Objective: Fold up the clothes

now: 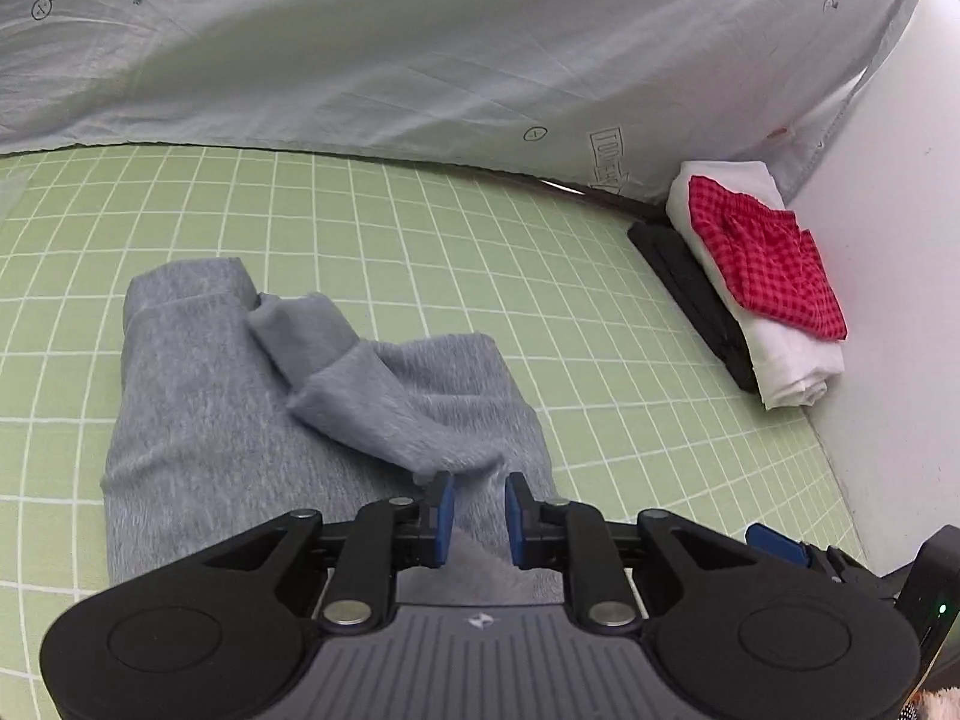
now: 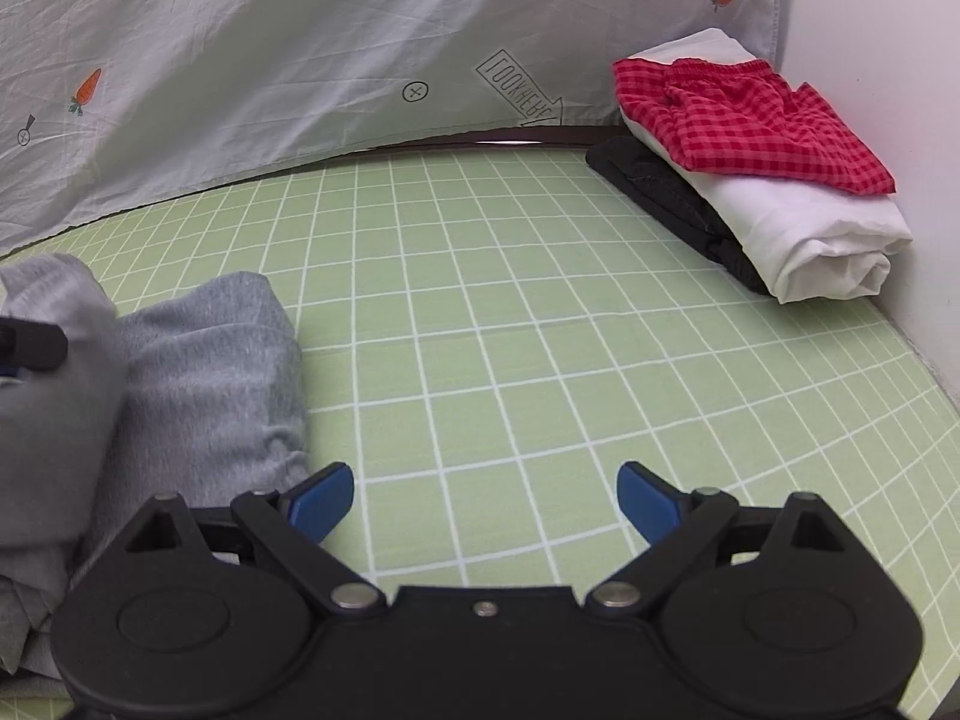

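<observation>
A grey fleece garment lies partly folded on the green grid sheet. One flap of it rises from the pile to my left gripper, whose blue pads are nearly together with the grey cloth pinched between them. In the right wrist view the same grey garment sits at the left, bunched around a black part of the left gripper at the frame's edge. My right gripper stands open just to the right of the garment, low over the bare green sheet, with nothing between its fingers.
At the far right, against a white wall, sits a stack of folded clothes: red checked cloth on a white piece on a black one. A pale carrot-print sheet hangs along the back.
</observation>
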Tool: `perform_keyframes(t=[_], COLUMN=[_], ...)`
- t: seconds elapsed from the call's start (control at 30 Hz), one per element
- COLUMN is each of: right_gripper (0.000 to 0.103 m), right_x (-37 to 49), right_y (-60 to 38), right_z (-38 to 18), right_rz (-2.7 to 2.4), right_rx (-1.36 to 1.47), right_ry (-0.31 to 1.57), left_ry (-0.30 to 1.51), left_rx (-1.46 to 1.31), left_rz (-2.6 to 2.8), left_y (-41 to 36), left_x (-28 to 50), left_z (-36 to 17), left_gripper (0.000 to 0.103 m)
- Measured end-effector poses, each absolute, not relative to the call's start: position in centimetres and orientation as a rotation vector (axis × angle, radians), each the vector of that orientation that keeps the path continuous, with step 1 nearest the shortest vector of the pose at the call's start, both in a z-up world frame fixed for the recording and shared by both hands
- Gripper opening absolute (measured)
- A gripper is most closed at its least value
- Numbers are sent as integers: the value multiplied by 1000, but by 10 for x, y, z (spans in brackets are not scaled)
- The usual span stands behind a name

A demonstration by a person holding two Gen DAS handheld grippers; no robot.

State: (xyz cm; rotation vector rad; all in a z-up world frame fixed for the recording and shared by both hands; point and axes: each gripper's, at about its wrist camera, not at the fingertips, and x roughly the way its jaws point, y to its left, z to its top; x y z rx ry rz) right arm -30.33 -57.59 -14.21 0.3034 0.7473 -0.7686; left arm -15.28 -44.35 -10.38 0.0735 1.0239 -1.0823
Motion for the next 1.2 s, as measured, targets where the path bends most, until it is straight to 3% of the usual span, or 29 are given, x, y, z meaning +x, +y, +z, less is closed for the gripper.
perform_keyframes(t=[0.1,0.4,0.57,0.73,0.8,0.83,0.87,1.07,1.2], right_gripper=[96,94,66,59,35,15,7,5,8], right_x=[-302,-288,-242,-212,-209,-210,-212,-242,-248], right_y=[-581,-591,-573,-573,-574,-574,-574,-572,-591], right_z=[-140,-134,-139,-159,-164,-163,-161,-110,-120], right_rz=[-744,-630,-427,-395,-359,-340,-325,-361,-439], right_rx=[316,342,293,335,345,348,351,328,351], right_ry=[733,688,710,782,783,779,772,640,702], left_ry=[978,971,1005,1024,1029,1032,1033,1010,1028], left_rx=[4,18,55,92,94,94,92,75,94], left_rz=[-1043,-719,-681,-692,-699,-701,-703,-758,-765], left_y=[-426,-360,-350,-355,-359,-361,-363,-372,-380], left_x=[-147,-110,-98,-94,-94,-93,-93,-102,-108], left_z=[-91,-97,-112,-120,-122,-123,-124,-122,-131], left_gripper=[50,54,54,54,54,54,54,55,58])
